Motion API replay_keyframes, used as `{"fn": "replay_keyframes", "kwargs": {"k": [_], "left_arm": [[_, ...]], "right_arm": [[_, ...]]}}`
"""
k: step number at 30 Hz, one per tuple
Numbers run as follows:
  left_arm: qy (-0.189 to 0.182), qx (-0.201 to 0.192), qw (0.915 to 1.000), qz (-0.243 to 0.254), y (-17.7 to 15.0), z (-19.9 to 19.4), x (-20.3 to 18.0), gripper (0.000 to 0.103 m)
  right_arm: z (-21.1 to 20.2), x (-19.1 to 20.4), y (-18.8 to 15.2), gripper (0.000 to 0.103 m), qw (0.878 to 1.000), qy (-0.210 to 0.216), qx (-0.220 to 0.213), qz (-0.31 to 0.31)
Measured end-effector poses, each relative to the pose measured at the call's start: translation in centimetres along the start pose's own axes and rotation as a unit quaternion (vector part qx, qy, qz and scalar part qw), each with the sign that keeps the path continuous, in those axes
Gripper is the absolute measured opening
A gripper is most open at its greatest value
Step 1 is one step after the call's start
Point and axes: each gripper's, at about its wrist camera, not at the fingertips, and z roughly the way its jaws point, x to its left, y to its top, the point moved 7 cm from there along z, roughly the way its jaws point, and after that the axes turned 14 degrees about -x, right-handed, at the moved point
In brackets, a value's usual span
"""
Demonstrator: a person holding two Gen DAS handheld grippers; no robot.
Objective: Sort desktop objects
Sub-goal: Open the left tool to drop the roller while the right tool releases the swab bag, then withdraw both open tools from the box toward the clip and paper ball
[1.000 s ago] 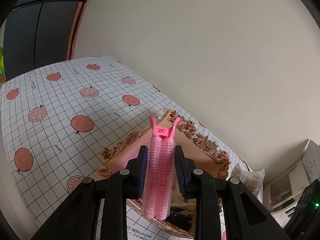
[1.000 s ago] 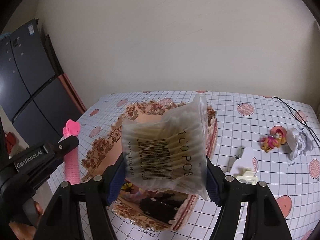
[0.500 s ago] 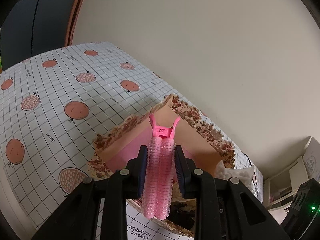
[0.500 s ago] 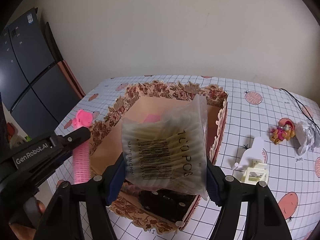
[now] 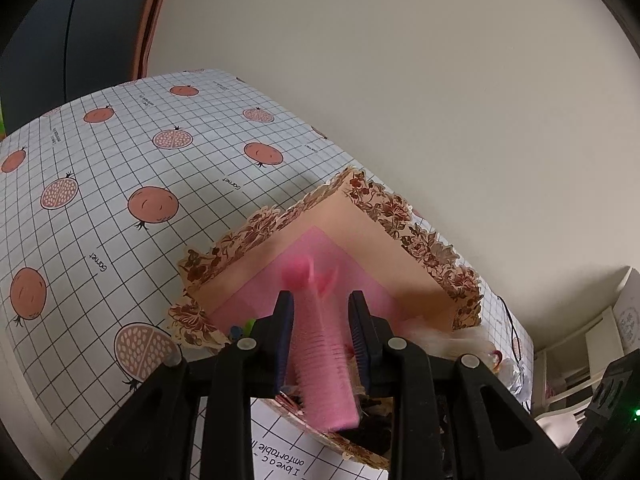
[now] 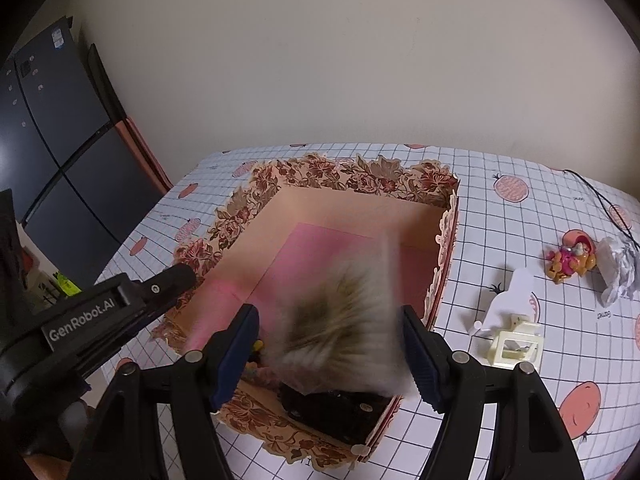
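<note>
While unseen leftward, toy, crumpled paper

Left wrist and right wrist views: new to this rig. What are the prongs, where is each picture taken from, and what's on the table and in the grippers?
A person holds one gripper in each hand; the prongs are its fingers, and each camera looks along them. The left gripper, jaws opening, has a blurred pink hair roller between them, above the floral box. The right gripper, also opening, has a blurred bag of cotton swabs above that box. On the table beside it lie a toy figure, crumpled paper and a cream plastic piece.
</note>
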Motion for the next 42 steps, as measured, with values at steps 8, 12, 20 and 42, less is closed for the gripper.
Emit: {"fn": "replay_keyframes", "kwargs": {"k": [8, 12, 20, 42], "left_arm": [[0.008, -0.002, 0.9999, 0.008, 0.2, -0.3, -0.2, 0.038], [0.012, -0.004, 0.9999, 0.010, 0.2, -0.4, -0.2, 0.049], [0.023, -0.015, 0.9996, 0.003, 0.8, -1.0, 0.2, 0.063], [0.055, -0.035, 0.9978, 0.015, 1.1, -1.9, -0.6, 0.089]], "right_arm": [[0.0, 0.1, 0.1, 0.076, 1.000, 0.003, -0.001, 0.002], [-0.2, 0.0, 0.2, 0.076, 1.000, 0.003, -0.003, 0.004], [-0.9, -0.6, 1.0, 0.090, 1.000, -0.003, -0.018, 0.007], [-3.0, -3.4, 2.7, 0.103, 0.999, -0.007, -0.043, 0.020]]}}
